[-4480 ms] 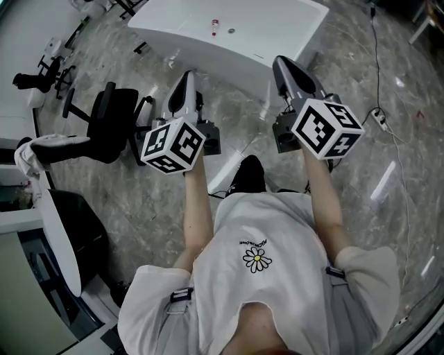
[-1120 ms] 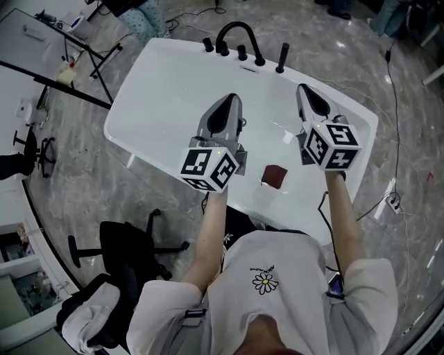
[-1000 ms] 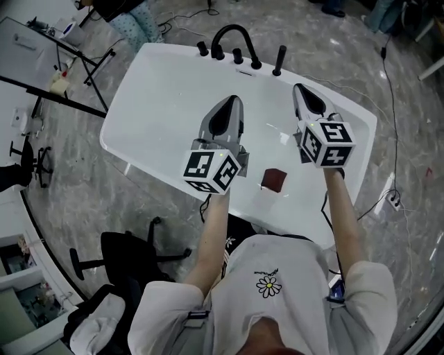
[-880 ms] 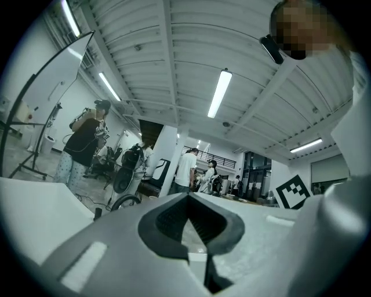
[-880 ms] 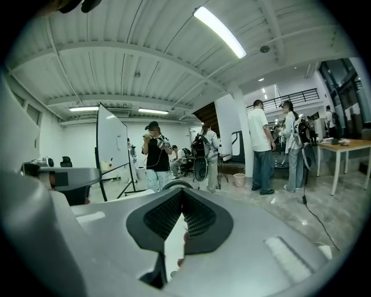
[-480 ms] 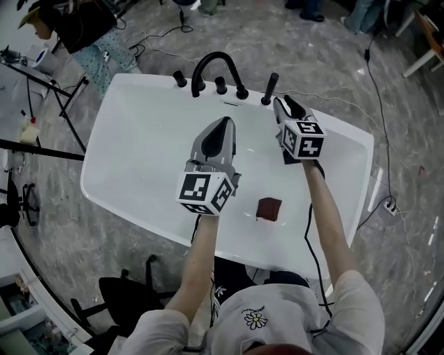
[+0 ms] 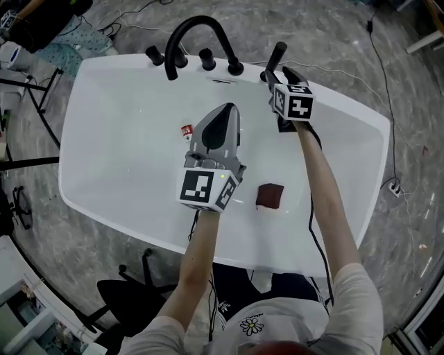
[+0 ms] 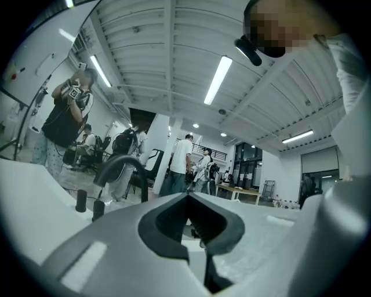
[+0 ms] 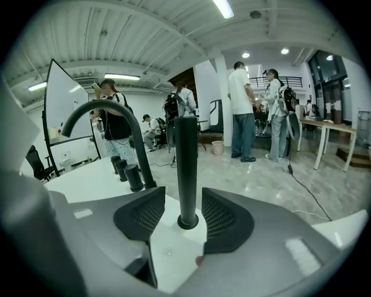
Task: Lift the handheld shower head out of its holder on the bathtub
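Two arms are stretched out over the white bathtub (image 7: 104, 201). The right one reaches all the way to the far rim with the right tool (image 9: 184, 216) tipped downward. Its jaws have just been opening and now sit wide on either side of the black handheld shower head (image 9: 186, 156), pads not pressing it. The head stands upright in its holder (image 9: 187, 221), beside the faucet knobs (image 7: 207, 57). The left tool (image 8: 188, 197) hangs level over mid-tub, jaws pinched together, empty.

The shower head (image 7: 276, 57) stands upright on the bathtub rim (image 7: 331, 98), near the faucet (image 7: 198, 20).
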`<state>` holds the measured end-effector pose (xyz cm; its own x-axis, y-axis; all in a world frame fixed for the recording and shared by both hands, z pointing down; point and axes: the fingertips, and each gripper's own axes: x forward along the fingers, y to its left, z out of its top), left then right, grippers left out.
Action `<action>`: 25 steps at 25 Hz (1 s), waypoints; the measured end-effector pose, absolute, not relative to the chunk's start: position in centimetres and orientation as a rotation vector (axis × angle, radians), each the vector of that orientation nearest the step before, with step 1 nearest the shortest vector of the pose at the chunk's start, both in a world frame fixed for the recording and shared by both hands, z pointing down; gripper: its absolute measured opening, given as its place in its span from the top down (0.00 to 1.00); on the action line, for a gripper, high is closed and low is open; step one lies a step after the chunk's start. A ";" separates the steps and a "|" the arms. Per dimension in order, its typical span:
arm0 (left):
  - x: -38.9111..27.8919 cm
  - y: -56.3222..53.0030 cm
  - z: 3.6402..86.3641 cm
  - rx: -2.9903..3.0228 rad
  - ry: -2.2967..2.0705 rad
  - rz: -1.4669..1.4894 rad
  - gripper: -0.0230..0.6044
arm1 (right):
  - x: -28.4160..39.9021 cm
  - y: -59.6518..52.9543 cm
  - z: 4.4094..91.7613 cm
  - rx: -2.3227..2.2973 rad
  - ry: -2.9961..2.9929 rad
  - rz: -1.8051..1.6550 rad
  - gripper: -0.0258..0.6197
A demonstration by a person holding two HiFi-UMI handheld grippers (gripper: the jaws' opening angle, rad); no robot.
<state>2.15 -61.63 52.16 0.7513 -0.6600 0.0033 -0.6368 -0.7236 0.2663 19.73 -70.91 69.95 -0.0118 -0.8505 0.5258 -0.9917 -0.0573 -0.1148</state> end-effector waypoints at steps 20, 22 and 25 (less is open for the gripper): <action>-1.3 -65.3 60.1 2.527 -1.114 -0.173 0.96 | 19.6 -75.8 79.7 1.768 -1.729 0.617 0.70; -1.3 -64.9 60.1 2.531 -1.103 -0.172 0.96 | 19.6 -75.8 79.6 1.774 -1.728 0.609 0.70; -1.3 -64.3 60.0 2.558 -1.081 -0.157 0.96 | 19.9 -75.7 79.6 1.782 -1.720 0.594 0.71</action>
